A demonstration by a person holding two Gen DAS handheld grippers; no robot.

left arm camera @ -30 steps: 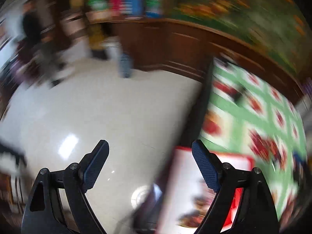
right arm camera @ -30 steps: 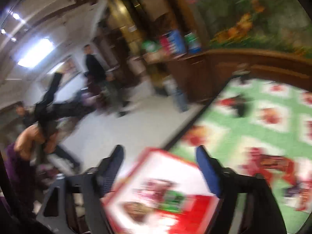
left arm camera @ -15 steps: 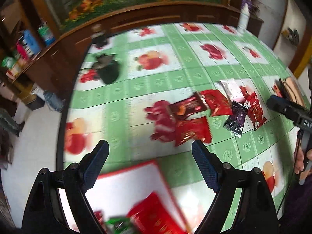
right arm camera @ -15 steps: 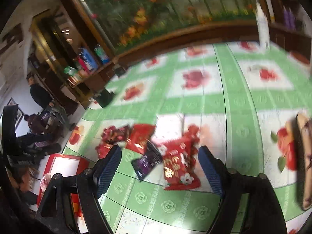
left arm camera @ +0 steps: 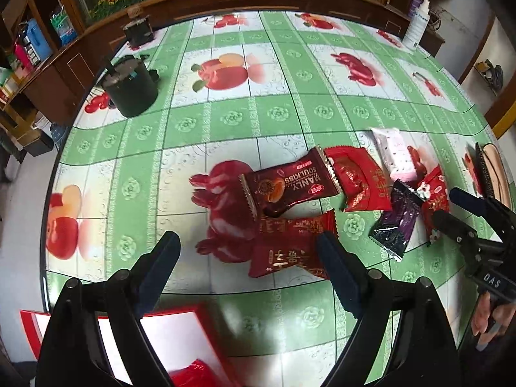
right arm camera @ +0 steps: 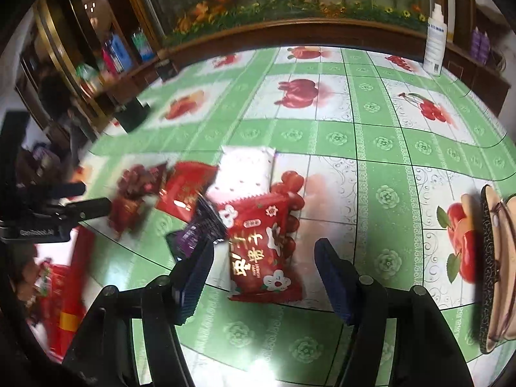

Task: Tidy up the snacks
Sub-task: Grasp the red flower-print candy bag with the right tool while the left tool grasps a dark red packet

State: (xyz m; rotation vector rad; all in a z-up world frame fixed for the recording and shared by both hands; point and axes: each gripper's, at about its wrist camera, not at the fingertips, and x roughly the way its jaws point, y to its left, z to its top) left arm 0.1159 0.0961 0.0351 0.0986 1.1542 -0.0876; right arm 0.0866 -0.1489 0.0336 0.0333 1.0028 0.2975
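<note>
- Left tongs [left arm camera: 248, 258]: fingers wide apart, nothing between the pads, poised over the tabletop [left arm camera: 225, 119]; the dark red packet with gold script [left arm camera: 290, 248] lies just ahead, by the right-hand pad.
- Right tongs [right arm camera: 262, 267]: jaws have just been closing but stand apart; the red packet with white flowers [right arm camera: 261, 248] lies between them, no pad pressing on it.
- Snacks, one loose cluster mid-tabletop, six counted: the two above; one maroon packet printed "MANLY SOULKISS" [left arm camera: 288, 183], overlapping the gold-script packet; one bright red packet [left arm camera: 358, 177]; one purple-black packet [left arm camera: 395, 219], its edge tucked against the flowered packet; one white and pink packet [left arm camera: 395, 151].
- Container: one red box [left arm camera: 167, 332] with white inside, at the near left edge, cut off by the frame and partly behind the left tongs; a red item [left arm camera: 193, 374] shows in it, contents otherwise hard to make out.
- One dark lidded pot [left arm camera: 132, 87], far left of the tabletop.
- One white bottle [right arm camera: 435, 42], far right edge.
- One flat patterned object [right arm camera: 496, 267], right edge, cut off; identity unclear.
</note>
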